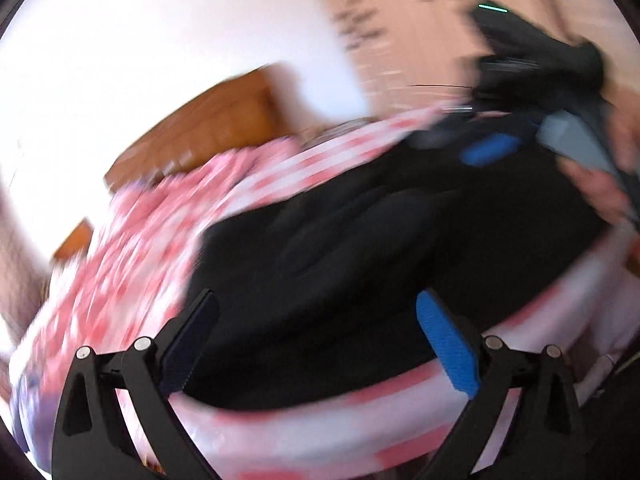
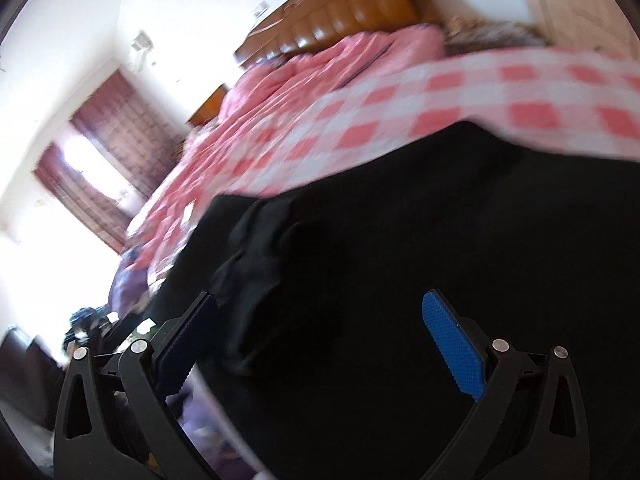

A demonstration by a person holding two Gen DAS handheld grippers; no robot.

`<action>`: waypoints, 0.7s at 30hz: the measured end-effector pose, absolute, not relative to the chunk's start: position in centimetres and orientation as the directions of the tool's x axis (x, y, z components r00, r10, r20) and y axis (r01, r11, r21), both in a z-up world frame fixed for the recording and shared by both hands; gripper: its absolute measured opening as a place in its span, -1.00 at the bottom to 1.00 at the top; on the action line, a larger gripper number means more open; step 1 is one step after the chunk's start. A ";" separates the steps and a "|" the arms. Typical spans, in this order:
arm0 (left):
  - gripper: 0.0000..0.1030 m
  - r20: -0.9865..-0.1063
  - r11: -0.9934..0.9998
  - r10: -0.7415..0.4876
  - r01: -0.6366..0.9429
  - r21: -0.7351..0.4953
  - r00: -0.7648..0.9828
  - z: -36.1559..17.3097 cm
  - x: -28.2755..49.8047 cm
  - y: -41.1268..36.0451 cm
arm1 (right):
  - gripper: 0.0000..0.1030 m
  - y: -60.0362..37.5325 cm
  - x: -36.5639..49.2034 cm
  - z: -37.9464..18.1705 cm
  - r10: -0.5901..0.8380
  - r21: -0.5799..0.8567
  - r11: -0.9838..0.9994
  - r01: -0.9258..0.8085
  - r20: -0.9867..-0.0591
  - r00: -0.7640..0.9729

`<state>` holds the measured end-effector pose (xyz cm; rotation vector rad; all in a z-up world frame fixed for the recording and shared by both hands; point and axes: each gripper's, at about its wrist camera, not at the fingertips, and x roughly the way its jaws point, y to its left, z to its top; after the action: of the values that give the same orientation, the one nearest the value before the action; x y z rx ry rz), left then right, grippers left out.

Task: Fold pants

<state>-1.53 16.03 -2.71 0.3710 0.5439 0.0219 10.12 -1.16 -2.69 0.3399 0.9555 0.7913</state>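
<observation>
Gripping the nearest hem with both tools at once, level and square, looks like the way to fold cleanly; blur in both views hints at fast motion, so slowing before closing would help. One pair of black pants [image 1: 380,248] lies spread on the bed [image 1: 132,240], over its pink-checked cover, filling the middle to 3 o'clock in the left view and 5 o'clock in the right. Two grippers: the left gripper [image 1: 318,340] has jaws apart, empty, above the cloth's near edge; the right gripper [image 2: 320,340] likewise has jaws apart, holding nothing. One wooden headboard [image 2: 352,12] stands at 12 o'clock.
</observation>
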 end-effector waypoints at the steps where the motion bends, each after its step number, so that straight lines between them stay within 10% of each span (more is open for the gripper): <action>1: 0.93 -0.504 0.943 0.152 0.028 0.332 0.850 -2.7 -1.6 17.7 | 0.91 -0.8 9.7 -2.5 0.735 0.580 0.674 -0.458 -0.592 0.331; 4: 0.93 -0.507 0.946 0.226 -0.064 0.317 0.832 -2.9 -1.9 21.0 | 0.54 0.3 7.6 -0.9 0.776 0.560 0.622 -0.548 -0.532 0.338; 21: 0.93 -0.520 0.945 0.277 -0.130 0.301 0.808 -4.3 0.5 23.9 | 0.36 4.0 6.1 -2.7 0.734 0.513 0.634 -0.578 -0.634 0.242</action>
<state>0.49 23.92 -4.29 0.2577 0.5917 0.2201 6.14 3.97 -2.71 0.1867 0.9736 0.9040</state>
